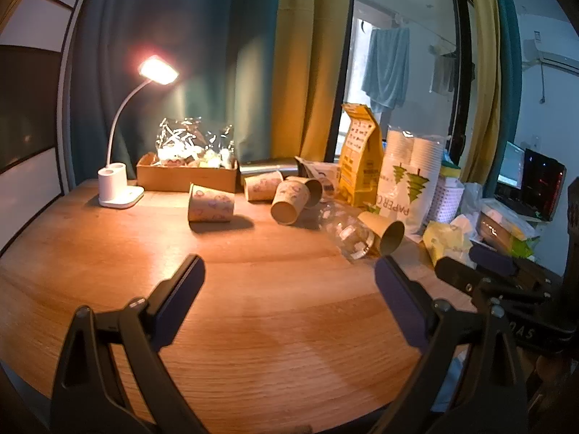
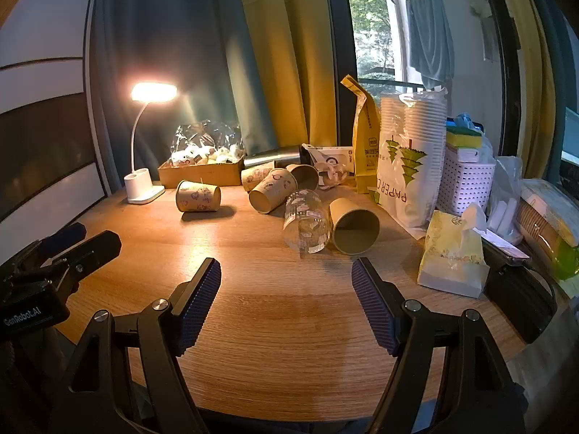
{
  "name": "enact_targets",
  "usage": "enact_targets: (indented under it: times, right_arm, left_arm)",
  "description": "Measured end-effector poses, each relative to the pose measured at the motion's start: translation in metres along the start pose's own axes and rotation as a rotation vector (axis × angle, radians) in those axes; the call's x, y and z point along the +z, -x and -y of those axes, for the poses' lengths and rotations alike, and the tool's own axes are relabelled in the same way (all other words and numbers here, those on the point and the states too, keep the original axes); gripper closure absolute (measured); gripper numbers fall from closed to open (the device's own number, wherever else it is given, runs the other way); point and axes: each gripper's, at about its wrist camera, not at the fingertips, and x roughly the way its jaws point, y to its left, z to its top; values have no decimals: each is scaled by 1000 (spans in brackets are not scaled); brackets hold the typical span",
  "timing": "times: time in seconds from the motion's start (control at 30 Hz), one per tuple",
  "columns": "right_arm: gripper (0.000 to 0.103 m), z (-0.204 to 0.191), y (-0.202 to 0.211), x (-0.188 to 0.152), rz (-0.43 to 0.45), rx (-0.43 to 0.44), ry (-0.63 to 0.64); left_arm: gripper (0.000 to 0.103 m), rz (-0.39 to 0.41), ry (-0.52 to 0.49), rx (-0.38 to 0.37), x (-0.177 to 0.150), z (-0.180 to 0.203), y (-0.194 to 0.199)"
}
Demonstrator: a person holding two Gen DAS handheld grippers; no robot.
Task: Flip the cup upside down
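the fingers of the right gripper stand spread wide and empty above the bare front of the wooden worktop; the left gripper likewise hangs parted and holds nothing, both well short of the clutter at the back; several paper cups lie toppled there, and which one is meant cannot be told, though the plain cup nearest the right gripper looks the likeliest; it lies on its side just beside a clear plastic cup, near the white sleeve of stacked cups; its long axis runs roughly from back to front of the worktop, the open mouth turned toward the camera and the base toward the window; a printed cup lies alone to the left, near the lit desk lamp, its axis running crosswise; by the look of it the task is at the approach, nothing yet grasped; the next move likely calls for reaching forward, closing gently across the cup's wall so the paper does not crush, then tipping it mouth-down.
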Motion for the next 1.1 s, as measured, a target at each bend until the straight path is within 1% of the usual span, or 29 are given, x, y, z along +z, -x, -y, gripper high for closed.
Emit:
enact_targets:
  times: [1.1]
  right_arm:
    - [25, 0, 1, 0, -1, 2, -10]
  left_arm:
    - [7, -5, -3, -6, 1, -1, -2]
